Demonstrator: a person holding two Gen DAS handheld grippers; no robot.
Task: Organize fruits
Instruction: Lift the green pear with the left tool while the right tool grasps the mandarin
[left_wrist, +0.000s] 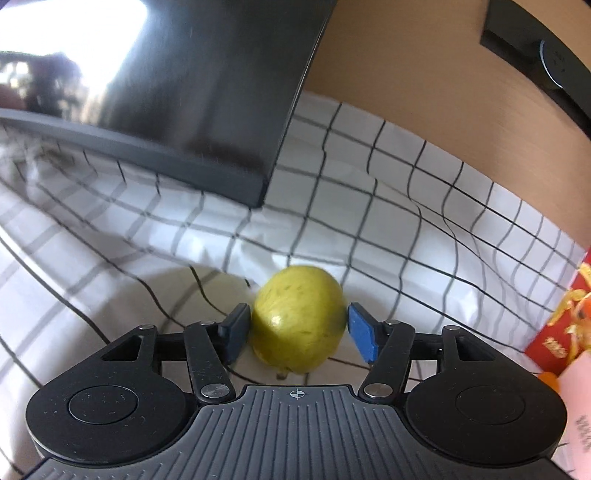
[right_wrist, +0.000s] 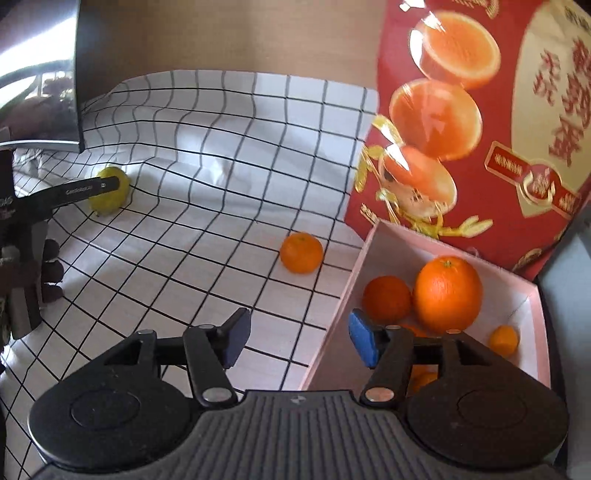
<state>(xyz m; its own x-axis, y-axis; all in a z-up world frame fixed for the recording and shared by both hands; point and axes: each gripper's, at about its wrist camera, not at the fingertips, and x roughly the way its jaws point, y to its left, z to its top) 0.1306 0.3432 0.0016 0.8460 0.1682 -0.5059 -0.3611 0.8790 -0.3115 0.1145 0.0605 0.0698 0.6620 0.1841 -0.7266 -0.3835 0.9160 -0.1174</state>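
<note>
Fruits are split up: a yellow-green guava-like fruit (left_wrist: 298, 317) sits between the pads of the left tongs (left_wrist: 298, 332), which bracket it without clearly gripping yet, while a loose orange (right_wrist: 301, 252) lies ahead of the spread, empty right tongs (right_wrist: 298, 338) and more oranges fill the pink box (right_wrist: 364, 254) to their right. Round and smooth, the fruit could squirt out or roll if the pads close off-centre — the rumpled checked cloth (right_wrist: 221, 147) on the tabletop gives uneven footing. A dark monitor (left_wrist: 184, 92) stands beyond the left tongs — a red orange-printed carton (right_wrist: 517, 110) rises behind the box.

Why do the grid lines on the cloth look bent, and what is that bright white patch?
Left wrist view: the fisheye lens bows the checked cloth, and window glare bounces off the dark screen; the yellow-green fruit is slightly smeared. Right wrist view: same bowing, and the red orange box is motion-blurred.
</note>
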